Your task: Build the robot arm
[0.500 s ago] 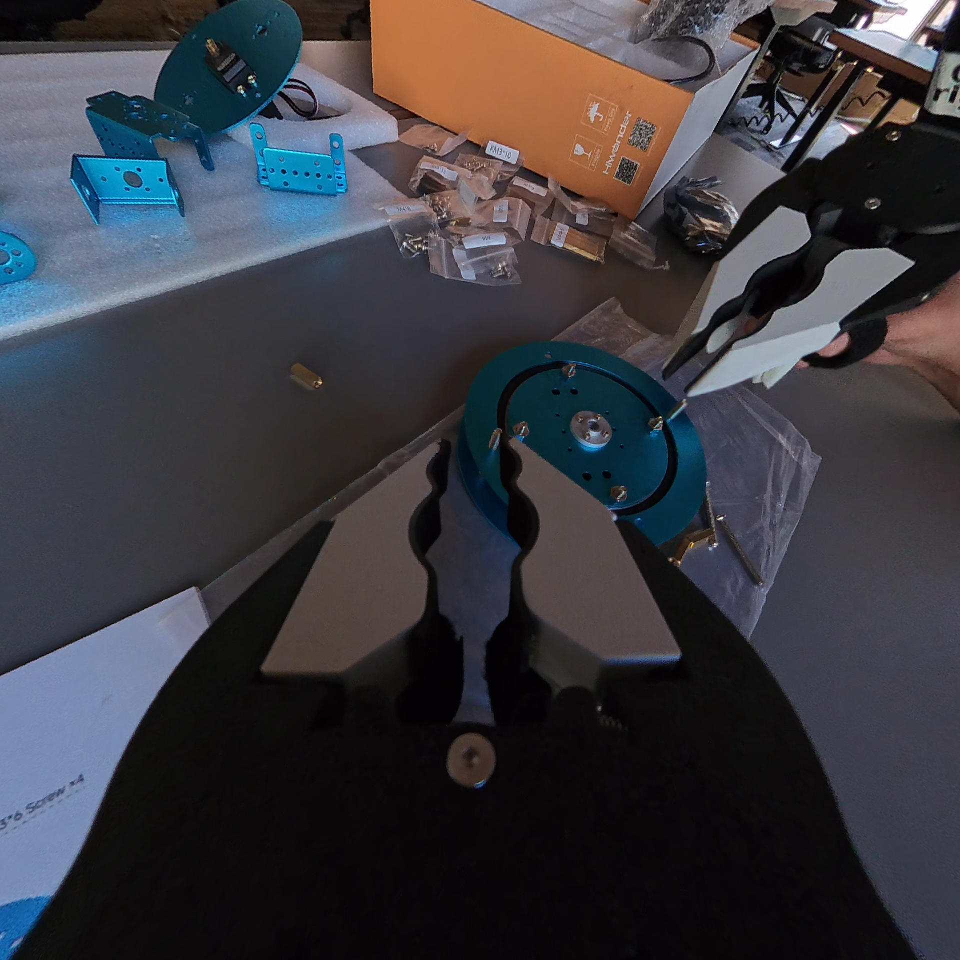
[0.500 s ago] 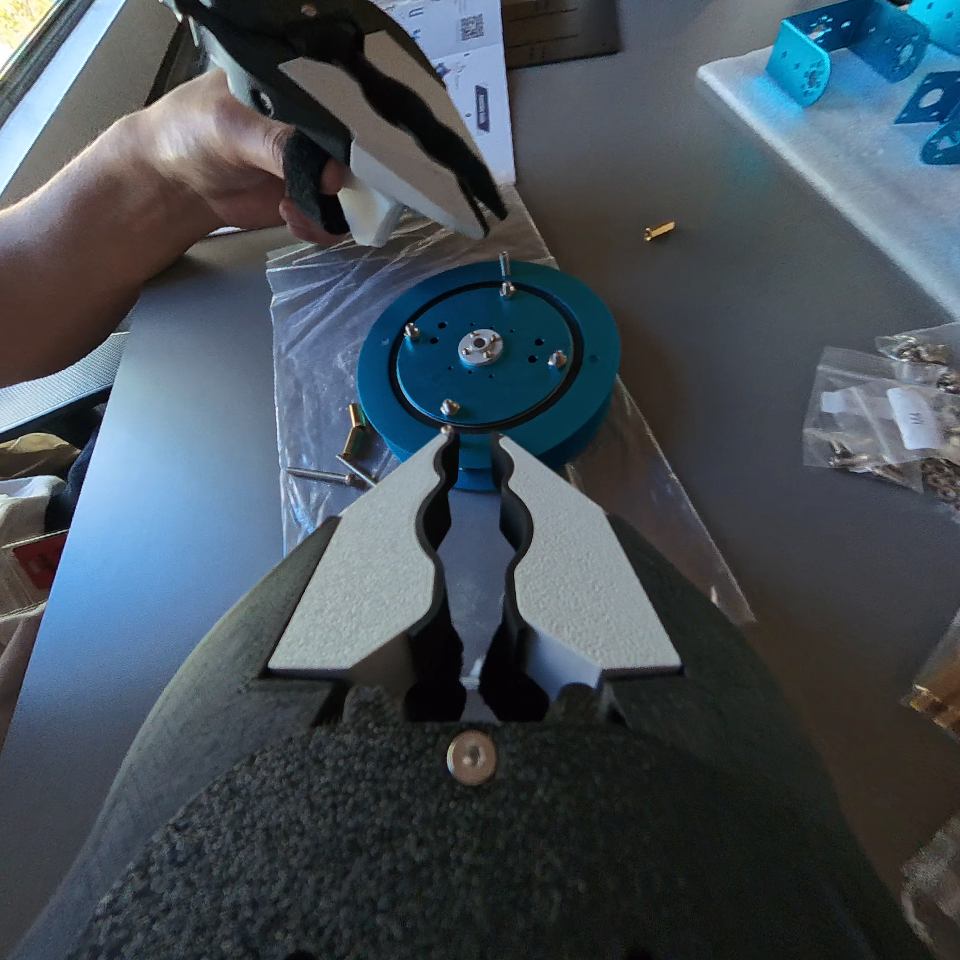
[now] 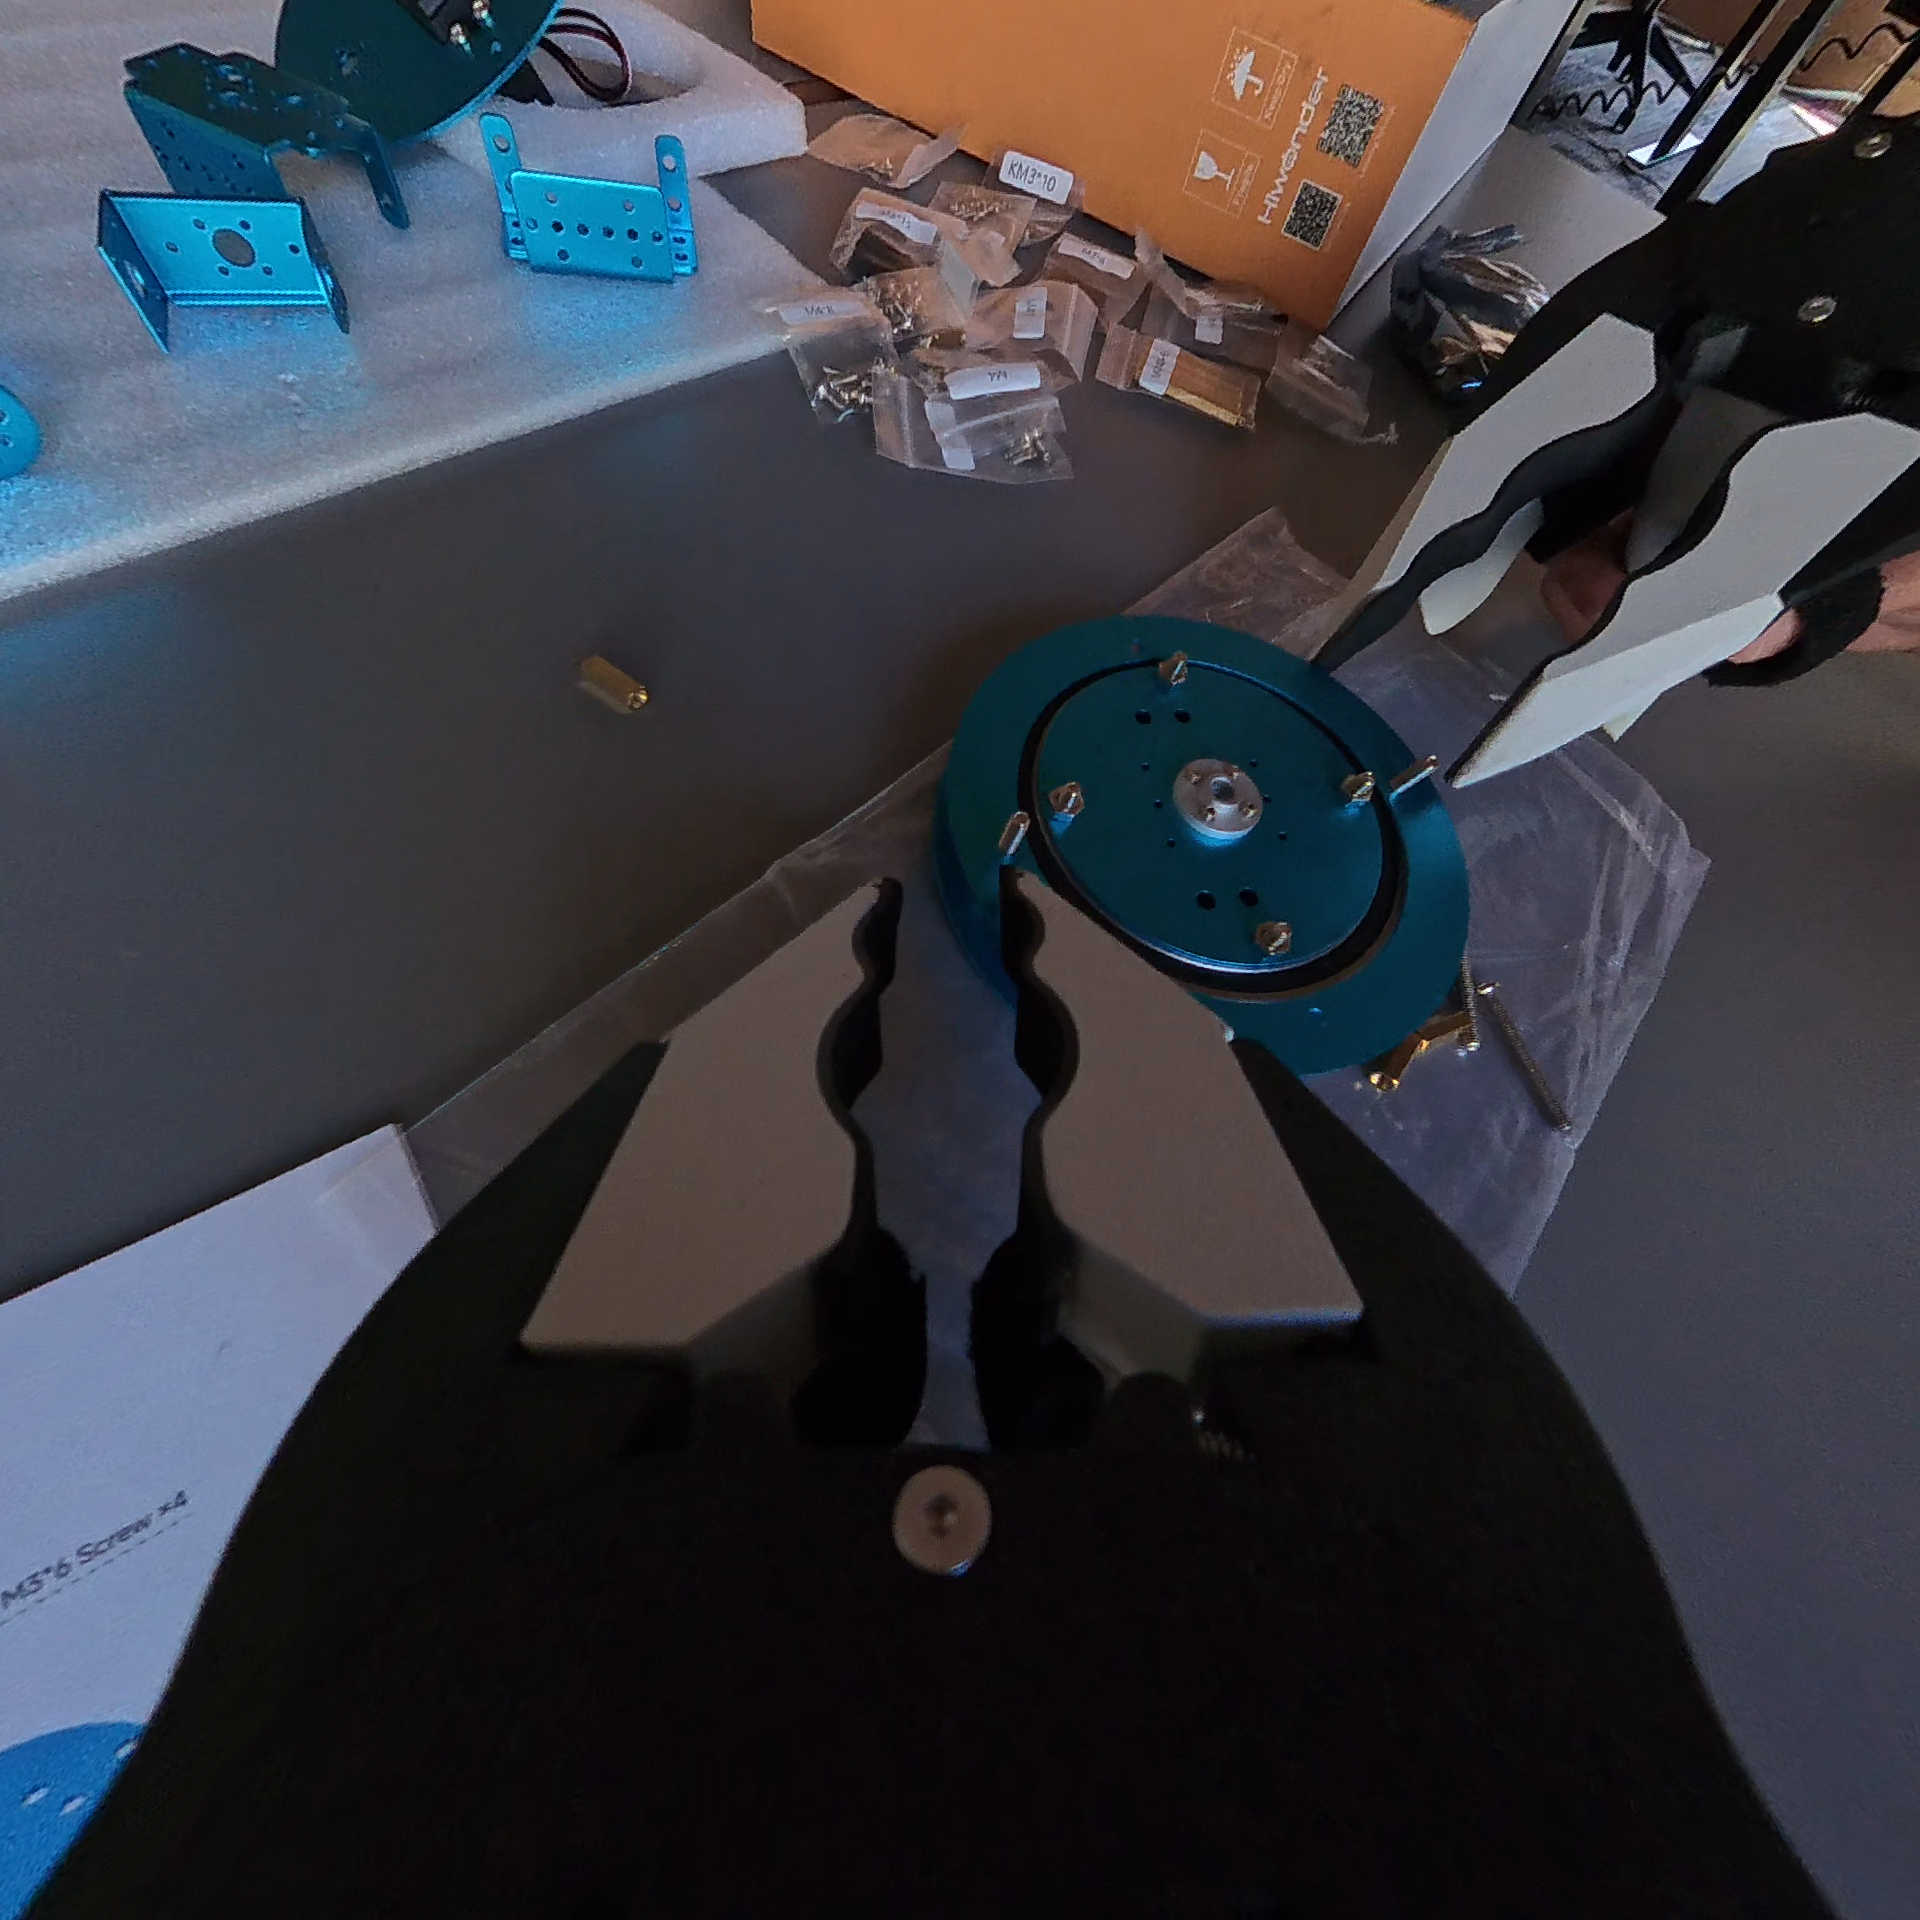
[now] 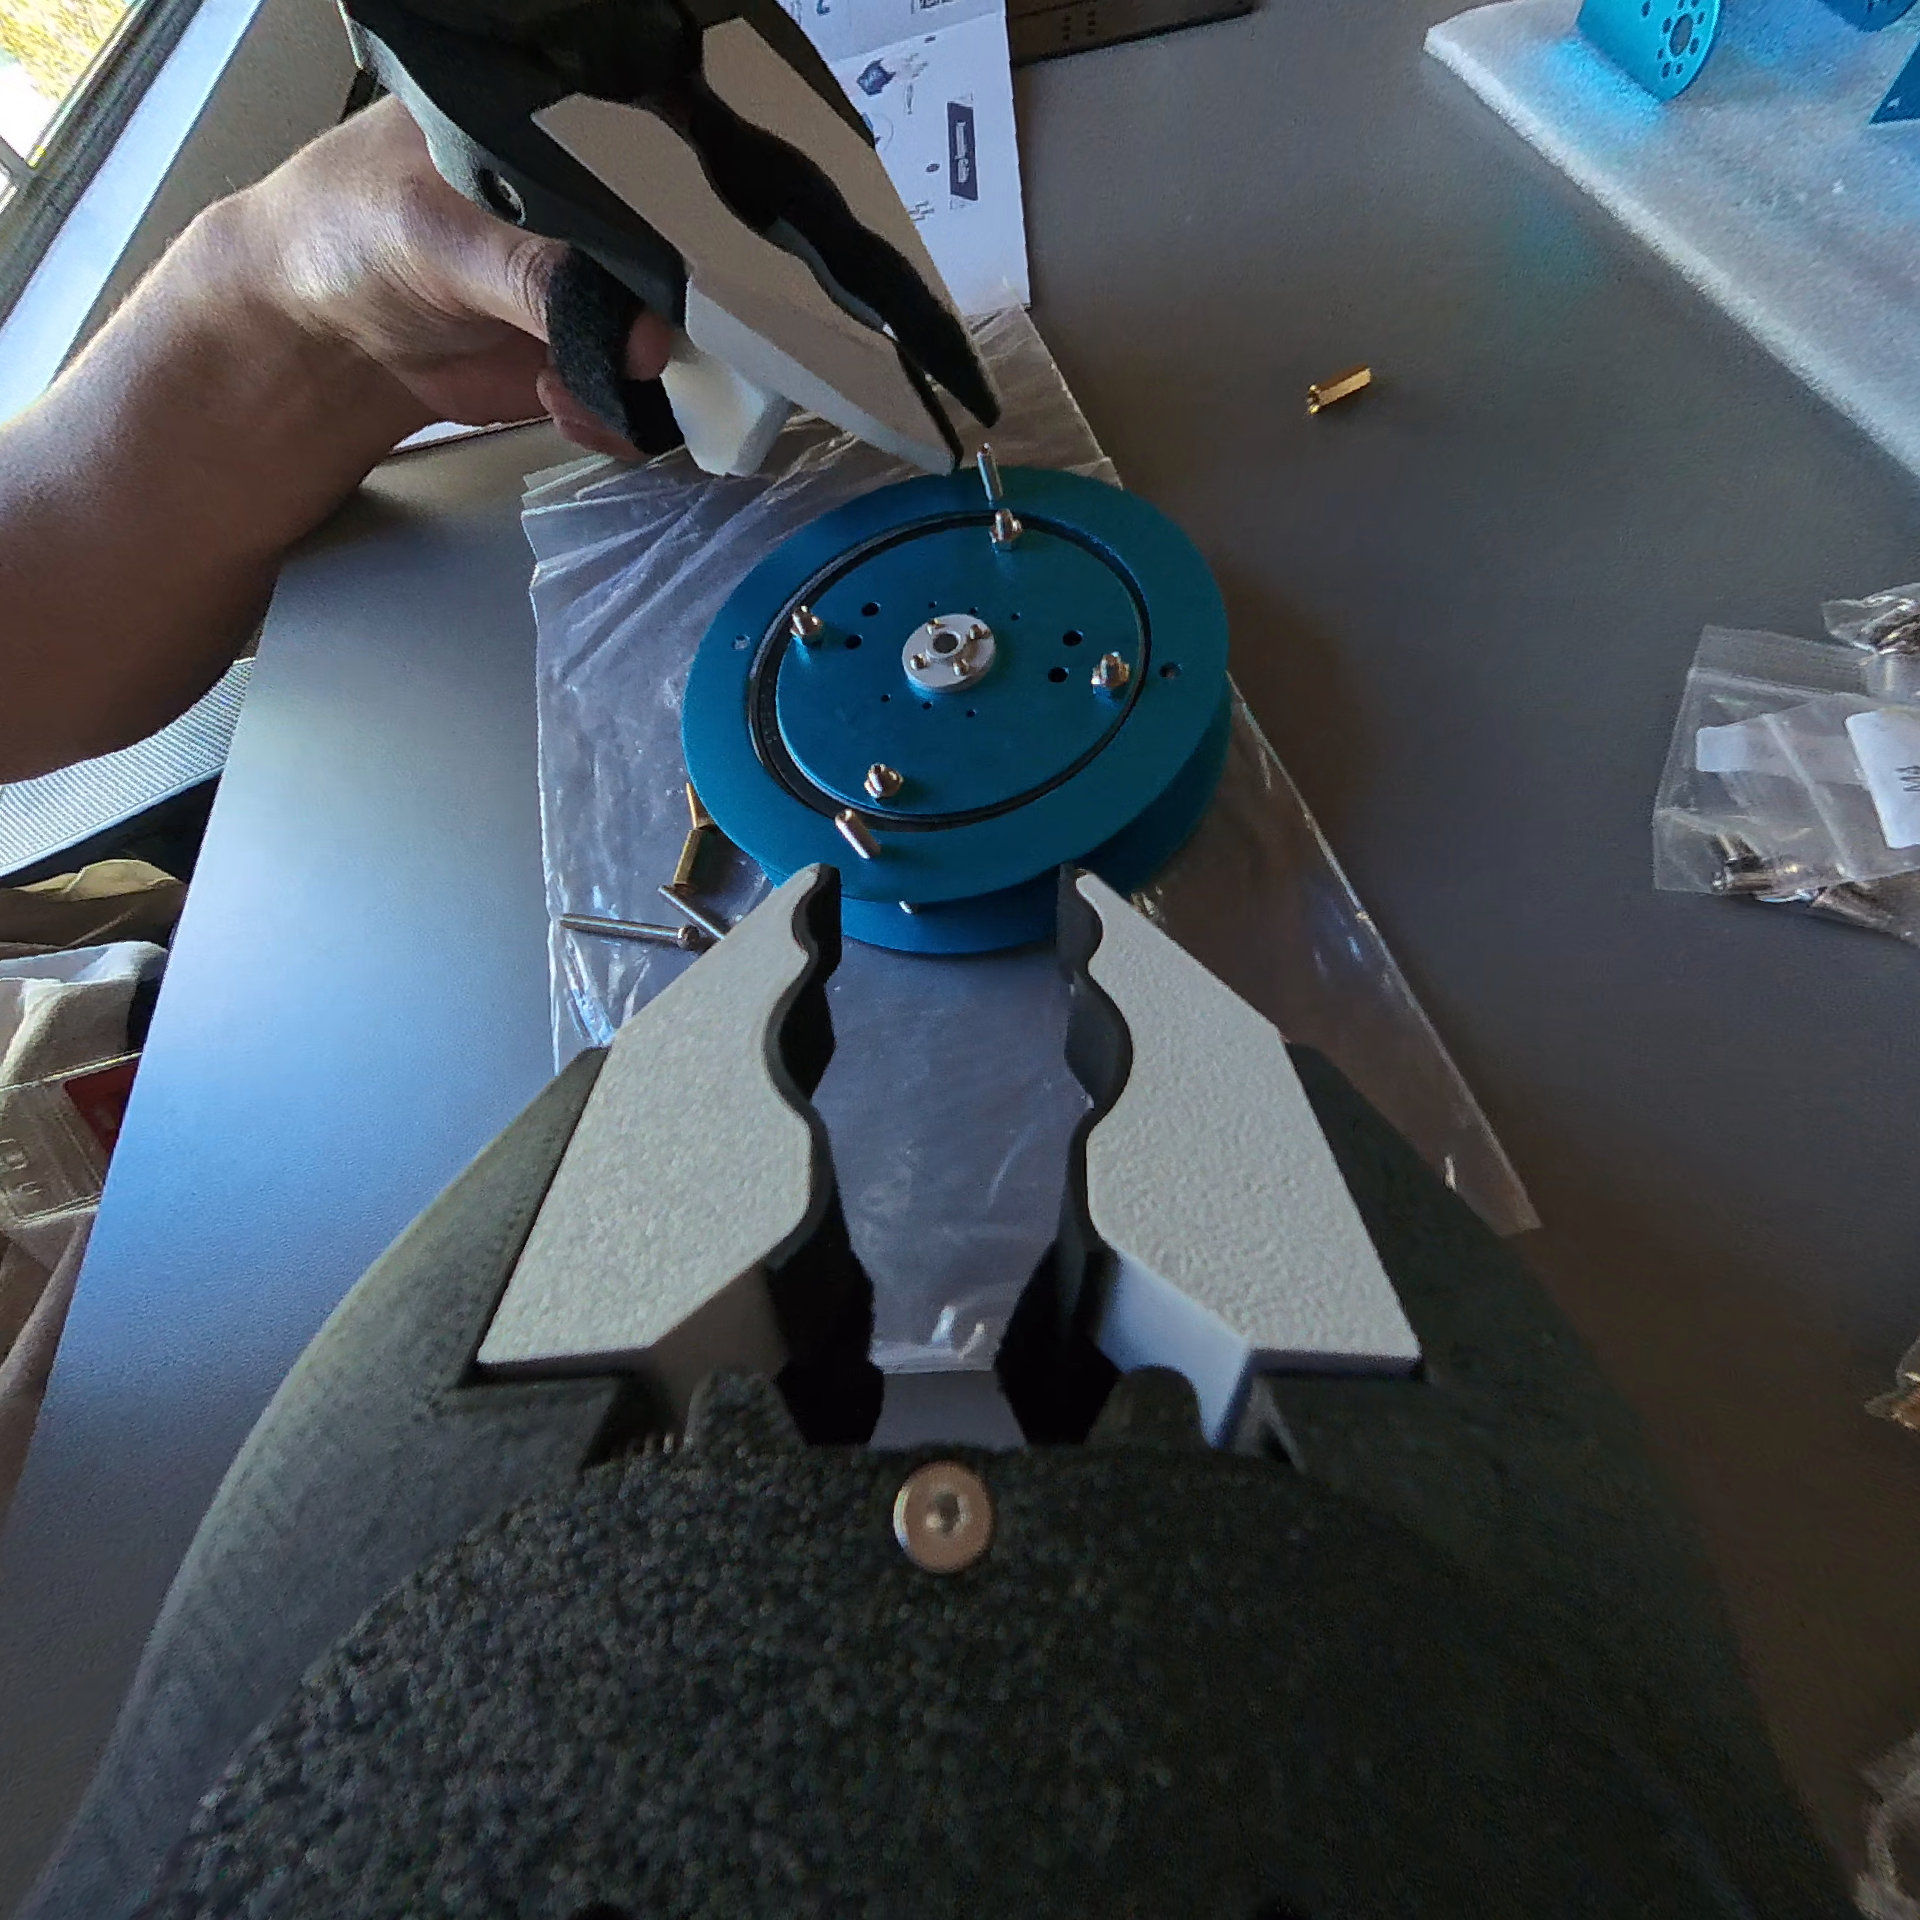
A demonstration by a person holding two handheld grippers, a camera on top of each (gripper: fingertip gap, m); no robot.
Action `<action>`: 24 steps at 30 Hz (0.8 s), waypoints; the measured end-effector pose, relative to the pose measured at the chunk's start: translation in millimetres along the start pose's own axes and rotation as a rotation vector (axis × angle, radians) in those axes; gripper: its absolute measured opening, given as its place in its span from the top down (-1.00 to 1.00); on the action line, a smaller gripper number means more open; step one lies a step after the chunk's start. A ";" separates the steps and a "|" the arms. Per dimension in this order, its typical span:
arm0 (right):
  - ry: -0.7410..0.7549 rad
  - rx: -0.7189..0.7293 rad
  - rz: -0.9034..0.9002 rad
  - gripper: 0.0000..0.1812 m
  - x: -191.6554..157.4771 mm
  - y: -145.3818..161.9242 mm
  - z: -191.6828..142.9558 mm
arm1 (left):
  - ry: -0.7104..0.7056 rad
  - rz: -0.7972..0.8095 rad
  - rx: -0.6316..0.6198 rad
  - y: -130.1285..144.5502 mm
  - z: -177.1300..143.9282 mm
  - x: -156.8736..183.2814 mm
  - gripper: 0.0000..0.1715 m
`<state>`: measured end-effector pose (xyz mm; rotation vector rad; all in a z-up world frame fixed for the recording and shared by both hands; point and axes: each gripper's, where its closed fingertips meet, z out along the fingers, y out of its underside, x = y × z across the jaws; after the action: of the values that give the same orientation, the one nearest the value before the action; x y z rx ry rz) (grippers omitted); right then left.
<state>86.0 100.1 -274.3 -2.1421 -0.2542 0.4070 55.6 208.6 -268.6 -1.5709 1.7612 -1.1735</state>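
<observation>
On the grey table (image 3: 416,831) a clear plastic sheet (image 4: 623,644) carries the round blue disc (image 4: 987,748), which bristles with upright screws. The right gripper (image 4: 948,883) stands fairly wide and empty, straddling the disc's near edge. The left gripper (image 3: 945,894), parted only narrowly and empty, has its tips just beside a rim screw (image 4: 987,473)

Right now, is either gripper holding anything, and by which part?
Nothing is held. The left gripper and the right gripper are both open, their tips at opposite edges of the blue round base without clamping it.
</observation>
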 end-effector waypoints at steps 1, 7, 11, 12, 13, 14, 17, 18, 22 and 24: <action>0.000 0.004 0.000 0.55 0.2 -0.5 -0.4 | -0.002 0.003 0.003 -0.3 -0.4 -0.1 0.78; -0.007 0.013 -0.024 0.53 -2.9 -3.0 -5.0 | 0.017 -0.009 0.032 -3.0 -10.6 0.3 0.82; 0.038 0.005 -0.053 0.38 -0.4 -2.1 -2.6 | 0.067 -0.033 -0.017 7.3 -10.8 6.1 0.86; 0.043 -0.008 -0.057 0.39 0.3 -0.2 -0.8 | 0.065 -0.022 -0.028 9.6 -9.6 6.8 0.86; 0.046 -0.019 -0.060 0.39 0.6 1.6 1.1 | 0.067 -0.014 -0.034 10.5 -8.7 8.2 0.86; 0.046 -0.030 -0.063 0.40 0.5 3.5 2.8 | 0.073 -0.011 -0.040 11.6 -8.2 9.6 0.86; 0.069 -0.053 -0.073 0.43 3.5 6.1 4.9 | 0.070 -0.013 -0.055 14.3 -6.9 8.9 0.86; 0.071 -0.050 -0.075 0.43 3.8 5.5 4.8 | 0.066 -0.012 -0.055 14.1 -7.0 8.1 0.86; 0.085 -0.041 -0.063 0.44 7.9 4.8 2.8 | 0.060 -0.032 -0.005 5.5 -11.6 5.1 0.83; 0.085 -0.036 -0.060 0.45 8.3 4.4 1.7 | 0.064 -0.051 0.009 3.2 -14.0 3.4 0.82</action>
<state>93.1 101.7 -280.4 -2.1754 -0.2787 0.2781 41.7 209.0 -263.6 -1.5991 1.7628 -1.2668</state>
